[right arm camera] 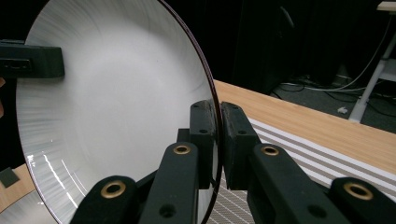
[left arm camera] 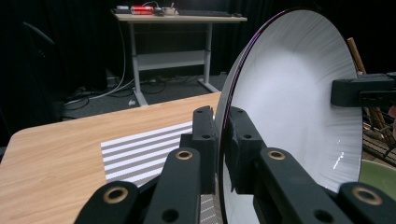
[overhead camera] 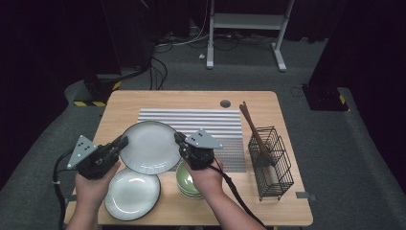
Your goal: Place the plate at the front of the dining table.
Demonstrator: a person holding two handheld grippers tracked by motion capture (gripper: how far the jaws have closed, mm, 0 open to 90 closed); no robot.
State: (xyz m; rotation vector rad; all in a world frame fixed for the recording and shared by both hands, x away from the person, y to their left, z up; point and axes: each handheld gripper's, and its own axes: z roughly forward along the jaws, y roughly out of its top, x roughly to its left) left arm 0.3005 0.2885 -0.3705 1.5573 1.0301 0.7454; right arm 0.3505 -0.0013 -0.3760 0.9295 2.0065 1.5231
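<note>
Two pairs of jaws pinched tight on opposite edges of one white plate (overhead camera: 149, 146): left gripper (overhead camera: 118, 143) on its left rim, right gripper (overhead camera: 179, 140) on its right rim, pads pressed to both faces in each gripper view. Held off the wooden table (overhead camera: 124, 103), over the near edge of the striped mat (overhead camera: 191, 117), above a second white plate (overhead camera: 131, 194) at near left and the stacked green bowls (overhead camera: 187, 184) just right of that. Best carried level with both hands moving together at matched pace, no twisting against each other, grip kept firm until full rest on a surface. Wide berth from the wire basket (overhead camera: 270, 160) with chopsticks (overhead camera: 253, 132) at right. Likely risk: rim slipping from one pinch if one side leads.
</note>
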